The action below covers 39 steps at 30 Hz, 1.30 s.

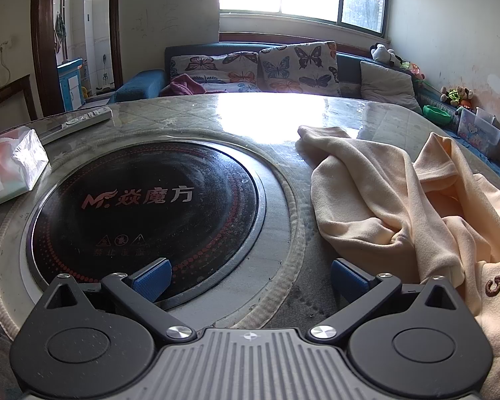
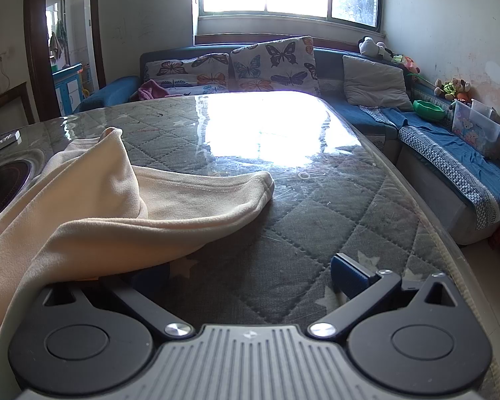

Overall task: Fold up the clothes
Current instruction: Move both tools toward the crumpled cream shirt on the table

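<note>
Left wrist: your left claw (image 1: 248, 278) is spread, empty, near the cooktop (image 1: 143, 206); the cream garment (image 1: 400, 200) lies crumpled right on the desk (image 1: 190, 113).

Right wrist: your right claw (image 2: 250, 275) is spread; garment (image 2: 93, 206) drapes its left finger. Risk: cloth snagging there, dragging.

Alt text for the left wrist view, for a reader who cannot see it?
The open left tool hovers over a table, holding nothing; a crumpled cream garment lies to its right, a round black cooktop sits ahead.
</note>
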### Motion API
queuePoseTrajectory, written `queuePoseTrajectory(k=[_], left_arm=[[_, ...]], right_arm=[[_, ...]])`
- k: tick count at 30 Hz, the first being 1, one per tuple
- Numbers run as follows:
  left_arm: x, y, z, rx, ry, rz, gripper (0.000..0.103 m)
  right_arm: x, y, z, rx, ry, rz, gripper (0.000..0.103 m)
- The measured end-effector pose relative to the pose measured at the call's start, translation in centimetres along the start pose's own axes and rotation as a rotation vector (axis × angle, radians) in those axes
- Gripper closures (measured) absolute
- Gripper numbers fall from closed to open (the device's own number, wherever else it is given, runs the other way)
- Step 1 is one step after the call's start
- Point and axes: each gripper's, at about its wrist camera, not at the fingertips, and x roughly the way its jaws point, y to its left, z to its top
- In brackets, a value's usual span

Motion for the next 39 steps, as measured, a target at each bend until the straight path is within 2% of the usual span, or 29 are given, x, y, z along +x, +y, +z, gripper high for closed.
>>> queuePoseTrajectory(k=[9, 17, 23, 30, 39], left_arm=[[-0.2, -0.7, -0.3, 0.004, 0.0, 0.039, 0.0], [-2.4, -1.3, -0.5, -0.023, 0.022, 0.075, 0.0], [-4.4, -1.7, -0.7, -0.051, 0.019, 0.073, 0.0], [-5.7, -2.2, -0.5, -0.07, 0.027, 0.056, 0.0], [-7.5, -3.7, -1.0, -0.045, 0.027, 0.029, 0.0]], right_arm=[[-1.0, 0.0, -0.2, -0.011, -0.011, 0.004, 0.0], [-2.0, 0.1, -0.3, -0.02, -0.021, 0.007, 0.0], [-3.4, 0.6, -0.4, -0.029, -0.033, -0.002, 0.0], [-6.3, 1.6, -1.9, -0.068, -0.05, -0.016, 0.0], [-9.2, 2.5, -3.4, -0.062, -0.056, 0.043, 0.0]])
